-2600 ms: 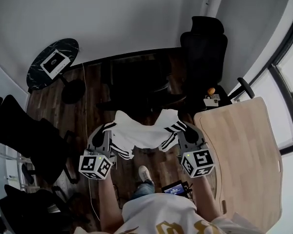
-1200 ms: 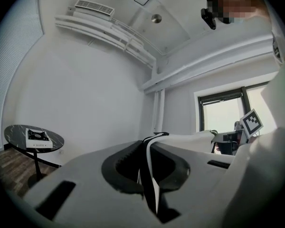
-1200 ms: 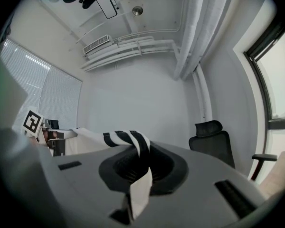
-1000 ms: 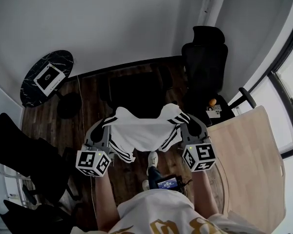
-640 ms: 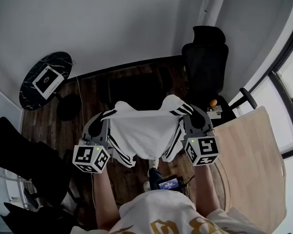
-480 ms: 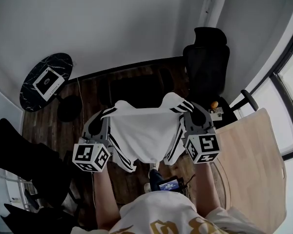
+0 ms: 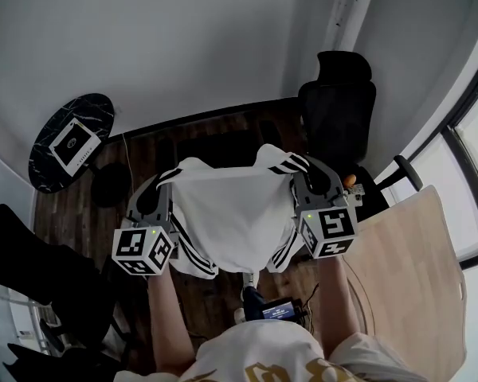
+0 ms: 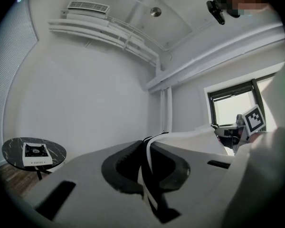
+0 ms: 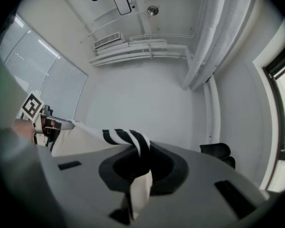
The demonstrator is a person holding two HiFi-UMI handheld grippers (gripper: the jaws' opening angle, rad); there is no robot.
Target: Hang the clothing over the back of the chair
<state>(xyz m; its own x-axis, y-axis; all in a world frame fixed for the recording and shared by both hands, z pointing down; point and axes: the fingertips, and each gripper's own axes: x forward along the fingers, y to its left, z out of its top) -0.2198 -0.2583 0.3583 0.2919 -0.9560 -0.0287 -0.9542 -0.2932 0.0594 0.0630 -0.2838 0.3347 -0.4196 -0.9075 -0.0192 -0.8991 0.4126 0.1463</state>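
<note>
A white garment (image 7: pixel 231 205) with black stripes hangs stretched between my two grippers in the head view. My left gripper (image 7: pixel 161 188) is shut on its left striped edge (image 8: pixel 147 170). My right gripper (image 7: pixel 296 173) is shut on the right striped edge (image 9: pixel 133 146). Both point level, away from the person. A black office chair (image 7: pixel 338 110) stands ahead to the right near the wall, and its backrest (image 9: pixel 218 151) shows in the right gripper view. Another dark chair (image 7: pixel 223 146) lies partly hidden just beyond the garment.
A round dark side table (image 7: pixel 68 142) with a white item on it stands at the left. A light wooden desk (image 7: pixel 414 269) fills the lower right. Dark chairs (image 7: pixel 32 269) crowd the lower left. A person's shoe and a small device (image 7: pixel 275 309) lie below the garment.
Both grippers have risen and moved forward with the garment stretched between them, toward the wall and the black chair. The jaws stayed shut on the fabric.
</note>
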